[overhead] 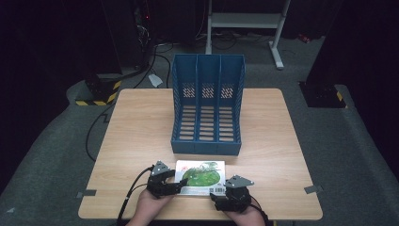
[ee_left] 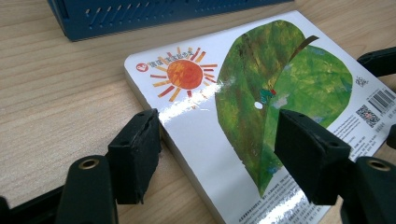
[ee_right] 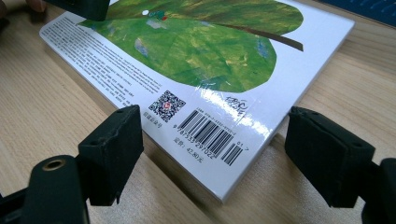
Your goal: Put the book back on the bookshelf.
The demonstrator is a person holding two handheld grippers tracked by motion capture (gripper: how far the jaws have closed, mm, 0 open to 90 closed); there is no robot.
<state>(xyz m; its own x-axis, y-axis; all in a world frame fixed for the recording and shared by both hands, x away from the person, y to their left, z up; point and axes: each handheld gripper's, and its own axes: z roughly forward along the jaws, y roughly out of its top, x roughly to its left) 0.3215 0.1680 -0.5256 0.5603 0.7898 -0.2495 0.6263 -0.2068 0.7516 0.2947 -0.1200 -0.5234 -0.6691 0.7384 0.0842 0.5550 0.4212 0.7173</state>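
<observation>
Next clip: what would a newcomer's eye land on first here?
Probably the book, lying flat at the near table edge with a big green leaf and an orange sun on its glossy cover. The left gripper and right gripper sit open at its two near corners. Behind it stands a blue three-slot file rack, mid-table.

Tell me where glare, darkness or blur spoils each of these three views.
High view: the room around the wooden table is nearly black, and the glossy picture book with the green leaf cover is small and soft. Left gripper view: white glare streaks cross the cover below the orange sun. Right gripper view: glare sits just above the barcode, and the near black jaws are slightly blurred.
</observation>
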